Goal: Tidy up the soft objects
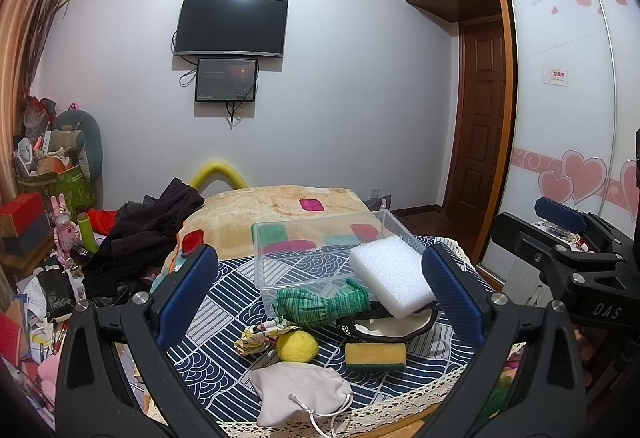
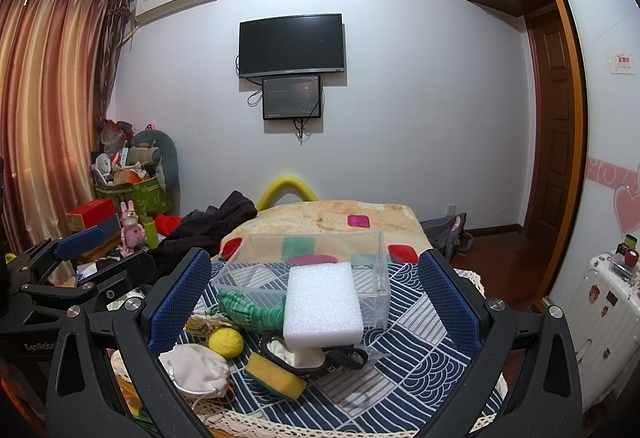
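Both of my grippers hang spread wide with nothing between the blue pads: my left gripper (image 1: 320,302) frames the heap of soft things from one side, and my right gripper (image 2: 314,308) frames it from the other. Nearest my left tool I see a cream drawstring pouch (image 1: 300,392) at the near edge of the patterned cloth (image 1: 224,318), with a yellow ball (image 1: 297,346) just behind it and a yellow-and-green sponge (image 1: 375,356) to the pouch's right. A crumpled floral cloth (image 1: 260,336) touches the ball. Behind these lies a green striped fabric bundle (image 1: 320,304), resting against the front wall of a clear plastic box (image 1: 320,238). A white foam block (image 1: 390,278) leans tilted over the box's near rim, its lower end resting on a dark-rimmed cream pouch (image 1: 388,328). Beyond the box I see a patchwork blanket (image 1: 280,203) and a wall-mounted television (image 1: 231,25).
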Demonstrator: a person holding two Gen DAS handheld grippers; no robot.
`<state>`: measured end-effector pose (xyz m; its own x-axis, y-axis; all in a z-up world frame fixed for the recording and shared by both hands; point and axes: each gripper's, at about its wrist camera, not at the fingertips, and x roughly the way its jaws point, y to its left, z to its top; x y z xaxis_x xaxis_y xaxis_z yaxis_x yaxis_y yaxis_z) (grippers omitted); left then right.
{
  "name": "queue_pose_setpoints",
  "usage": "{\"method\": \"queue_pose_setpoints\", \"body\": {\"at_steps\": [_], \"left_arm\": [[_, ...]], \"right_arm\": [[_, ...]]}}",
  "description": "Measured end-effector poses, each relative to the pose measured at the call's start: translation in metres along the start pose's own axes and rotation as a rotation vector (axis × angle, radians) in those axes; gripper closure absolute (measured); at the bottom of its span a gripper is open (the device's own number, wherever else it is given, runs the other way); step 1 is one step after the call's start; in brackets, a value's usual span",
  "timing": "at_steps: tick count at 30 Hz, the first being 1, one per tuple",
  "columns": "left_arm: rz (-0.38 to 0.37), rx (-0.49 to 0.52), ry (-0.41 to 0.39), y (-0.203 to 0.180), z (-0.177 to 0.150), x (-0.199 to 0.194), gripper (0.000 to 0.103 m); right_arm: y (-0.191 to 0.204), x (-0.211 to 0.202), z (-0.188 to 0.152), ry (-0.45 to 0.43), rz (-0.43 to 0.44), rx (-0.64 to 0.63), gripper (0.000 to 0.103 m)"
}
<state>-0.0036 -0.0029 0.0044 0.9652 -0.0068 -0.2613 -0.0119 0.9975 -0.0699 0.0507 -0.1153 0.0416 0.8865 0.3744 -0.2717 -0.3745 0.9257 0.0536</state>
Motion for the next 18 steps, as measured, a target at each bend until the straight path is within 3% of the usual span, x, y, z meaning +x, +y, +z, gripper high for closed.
{"method": "queue_pose_setpoints", "body": {"at_steps": [18], "left_arm": [[0.000,-0.001,-0.001,-0.0002,0.0010,-0.0011,0.000]], "right_arm": [[0.0010,-0.0022,0.0028,-0.002,-0.005,-0.002,0.000]]}}
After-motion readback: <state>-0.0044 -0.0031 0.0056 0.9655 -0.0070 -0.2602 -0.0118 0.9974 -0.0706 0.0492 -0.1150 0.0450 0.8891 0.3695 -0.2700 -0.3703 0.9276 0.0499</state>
